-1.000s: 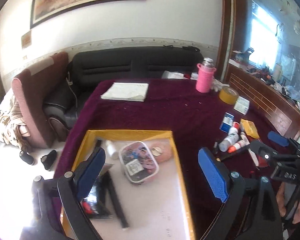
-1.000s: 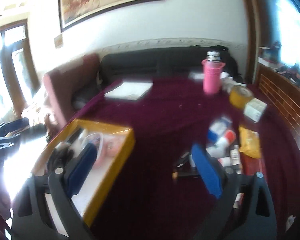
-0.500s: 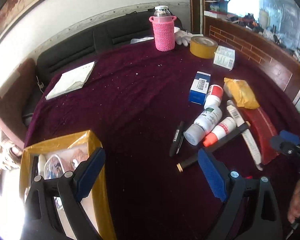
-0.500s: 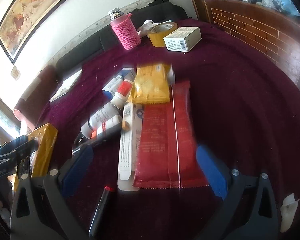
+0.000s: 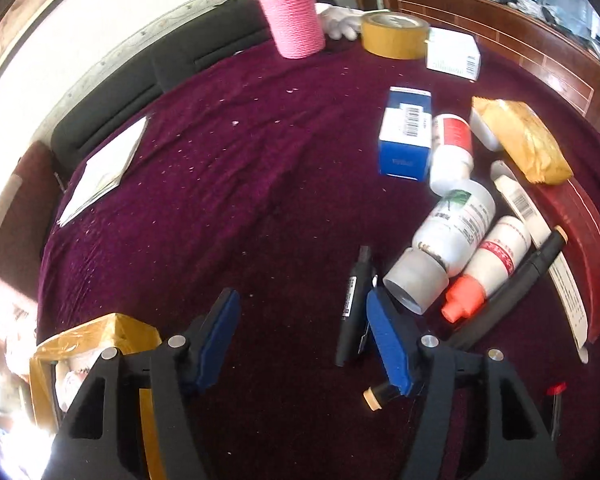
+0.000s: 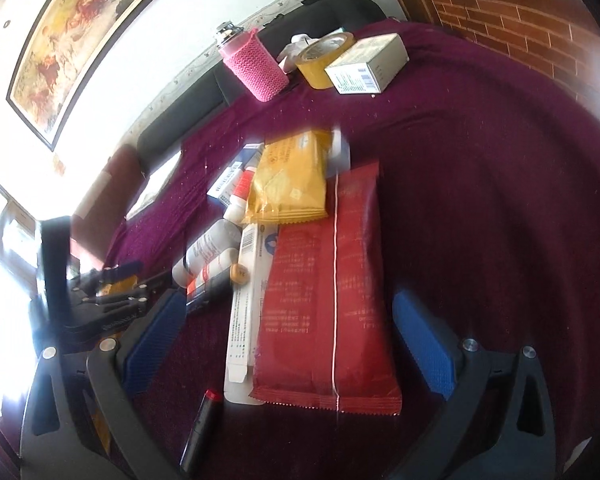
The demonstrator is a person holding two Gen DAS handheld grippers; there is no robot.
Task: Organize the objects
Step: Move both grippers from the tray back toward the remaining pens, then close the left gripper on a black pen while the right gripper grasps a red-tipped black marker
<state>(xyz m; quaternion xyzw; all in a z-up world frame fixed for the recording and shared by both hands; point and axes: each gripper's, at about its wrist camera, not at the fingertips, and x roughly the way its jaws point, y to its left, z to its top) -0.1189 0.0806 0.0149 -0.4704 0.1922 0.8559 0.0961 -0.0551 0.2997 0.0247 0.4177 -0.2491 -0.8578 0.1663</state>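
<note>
My left gripper [image 5: 300, 340] is open and empty, low over the purple cloth, its right finger beside a black marker [image 5: 354, 304]. Right of it lie white bottles [image 5: 456, 228], a blue box [image 5: 406, 136], a yellow packet [image 5: 520, 140] and a long black pen [image 5: 512, 284]. My right gripper [image 6: 288, 344] is open, its jaws on either side of a red packet [image 6: 332, 292] and a white tube box [image 6: 246, 296]. The yellow packet [image 6: 292, 180] lies beyond. The yellow-rimmed box [image 5: 96, 332] is at my left gripper's lower left.
A pink-sleeved flask [image 5: 296, 20], yellow tape roll [image 5: 394, 34] and white carton [image 5: 454, 54] stand at the table's far side. A white booklet [image 5: 104, 168] lies far left. A red-capped pen [image 6: 202, 428] lies near my right gripper. A sofa sits behind the table.
My left gripper has swung from the yellow box to the right and lowered beside the black marker. My right gripper has dropped closer over the red packet.
</note>
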